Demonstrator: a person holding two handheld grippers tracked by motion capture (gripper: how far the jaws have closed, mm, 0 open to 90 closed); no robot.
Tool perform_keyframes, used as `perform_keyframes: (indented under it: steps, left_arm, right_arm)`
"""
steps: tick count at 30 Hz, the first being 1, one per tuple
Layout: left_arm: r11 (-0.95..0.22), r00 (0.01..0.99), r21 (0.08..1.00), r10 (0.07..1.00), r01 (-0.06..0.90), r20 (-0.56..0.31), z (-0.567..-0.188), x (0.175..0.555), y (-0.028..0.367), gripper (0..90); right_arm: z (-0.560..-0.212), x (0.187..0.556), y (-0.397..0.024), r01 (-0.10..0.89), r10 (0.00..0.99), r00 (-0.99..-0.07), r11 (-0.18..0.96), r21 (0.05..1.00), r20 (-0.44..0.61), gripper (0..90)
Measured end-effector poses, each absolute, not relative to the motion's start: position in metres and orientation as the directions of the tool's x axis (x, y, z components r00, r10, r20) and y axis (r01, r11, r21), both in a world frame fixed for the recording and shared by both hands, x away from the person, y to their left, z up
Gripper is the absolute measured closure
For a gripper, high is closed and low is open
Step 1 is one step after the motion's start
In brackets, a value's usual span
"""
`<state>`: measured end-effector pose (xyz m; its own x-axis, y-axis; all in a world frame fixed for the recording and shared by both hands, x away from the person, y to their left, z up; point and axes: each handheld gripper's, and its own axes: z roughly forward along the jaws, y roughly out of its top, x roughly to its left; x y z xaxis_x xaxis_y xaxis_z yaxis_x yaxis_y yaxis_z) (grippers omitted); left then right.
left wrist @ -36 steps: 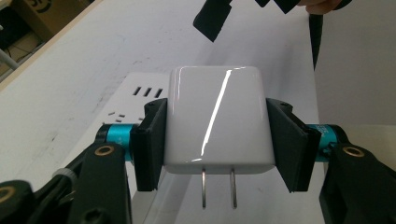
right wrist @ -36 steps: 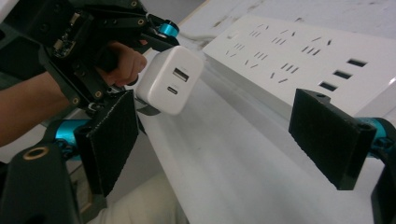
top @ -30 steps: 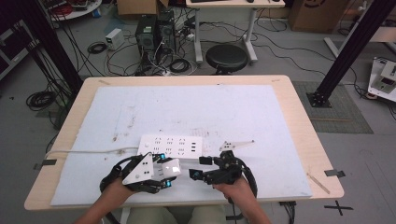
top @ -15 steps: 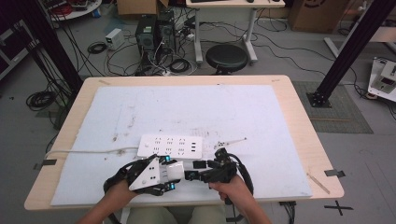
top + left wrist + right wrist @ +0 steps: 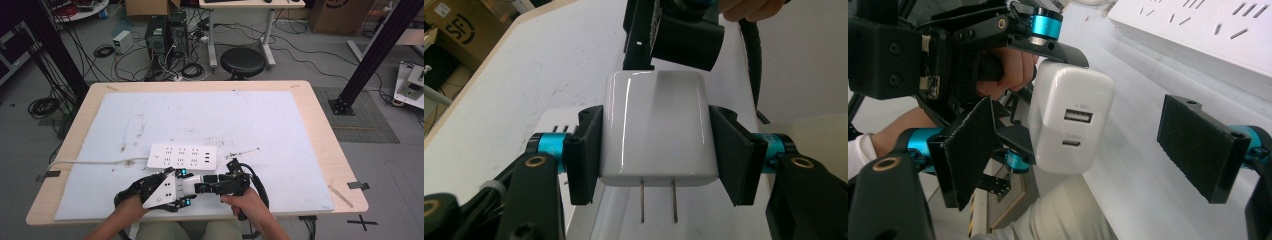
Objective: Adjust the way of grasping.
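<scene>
A white charger [image 5: 658, 127] sat clamped between the pads of the left gripper [image 5: 659, 145], prongs bared, at the table's [image 5: 320, 130] near edge, just short of the white power strip [image 5: 183, 156]. The right gripper [image 5: 1098, 150] stood spread wide around the charger's port end, gripping nothing. A squeeze from that side before the left let go might have twisted the charger askew, leaving its prongs misaligned with the strip's slots
</scene>
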<state>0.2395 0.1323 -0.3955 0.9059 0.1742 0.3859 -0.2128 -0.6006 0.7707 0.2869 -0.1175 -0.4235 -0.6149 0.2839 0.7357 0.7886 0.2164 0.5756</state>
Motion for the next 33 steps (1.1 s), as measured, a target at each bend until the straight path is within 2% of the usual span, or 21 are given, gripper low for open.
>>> perform_keyframes:
  steps: [5, 7, 8, 9, 14, 22, 25, 27, 28, 29, 33]
  left_arm:
    - [-0.6, 0.906, 0.77, 0.17, -0.217, 0.388, -0.3954, 0.2394, 0.1308, 42.5]
    - [-0.6, 0.905, 0.769, 0.169, -0.219, 0.39, -0.3954, 0.2392, 0.1305, 42.5]
    - [-0.6, 0.905, 0.769, 0.169, -0.219, 0.39, -0.3954, 0.2392, 0.1305, 42.5]
    - [-0.601, 0.904, 0.768, 0.168, -0.221, 0.392, -0.3952, 0.2392, 0.1302, 42.5]
    - [-0.599, 0.904, 0.77, 0.17, -0.222, 0.393, -0.3953, 0.2392, 0.1293, 42.5]
    - [-0.597, 0.901, 0.767, 0.16, -0.236, 0.402, -0.3957, 0.2382, 0.127, 42.5]
    - [-0.6, 0.9, 0.763, 0.157, -0.24, 0.407, -0.3948, 0.2375, 0.1263, 42.5]
    - [-0.6, 0.899, 0.763, 0.157, -0.241, 0.408, -0.3944, 0.2373, 0.1261, 42.5]
    - [-0.606, 0.898, 0.757, 0.154, -0.244, 0.413, -0.3945, 0.2375, 0.1254, 42.5]
    - [-0.607, 0.897, 0.756, 0.155, -0.244, 0.414, -0.3947, 0.2376, 0.1256, 42.5]
    - [-0.603, 0.907, 0.767, 0.164, -0.219, 0.388, -0.3953, 0.2392, 0.1252, 42.1]
  right_arm:
    - [-0.4247, 0.2882, -0.1169, 0.799, 0.285, -0.601, 0.216, 0.561, 0.747, 17.2]
    - [-0.4256, 0.2891, -0.1177, 0.799, 0.27, -0.601, 0.211, 0.563, 0.752, 25.9]
    - [-0.4256, 0.2891, -0.1177, 0.799, 0.27, -0.601, 0.211, 0.563, 0.752, 25.9]
    - [-0.4259, 0.2897, -0.1178, 0.8, 0.25, -0.6, 0.212, 0.561, 0.76, 31.6]
    - [-0.4274, 0.2902, -0.1162, 0.808, 0.25, -0.589, 0.216, 0.548, 0.769, 31.9]
    - [-0.4298, 0.291, -0.1148, 0.818, 0.235, -0.572, 0.222, 0.53, 0.786, 37.4]
    - [-0.4312, 0.2907, -0.113, 0.825, 0.227, -0.56, 0.238, 0.512, 0.797, 44.9]
    - [-0.4312, 0.2907, -0.113, 0.825, 0.227, -0.56, 0.238, 0.512, 0.797, 44.9]
    - [-0.4319, 0.2908, -0.1128, 0.821, 0.224, -0.565, 0.241, 0.517, 0.794, 48.1]
    - [-0.4324, 0.2911, -0.1133, 0.827, 0.195, -0.555, 0.23, 0.512, 0.809, 58.3]
    - [-0.4323, 0.2921, -0.1141, 0.846, 0.199, -0.525, 0.23, 0.482, 0.827, 61.7]
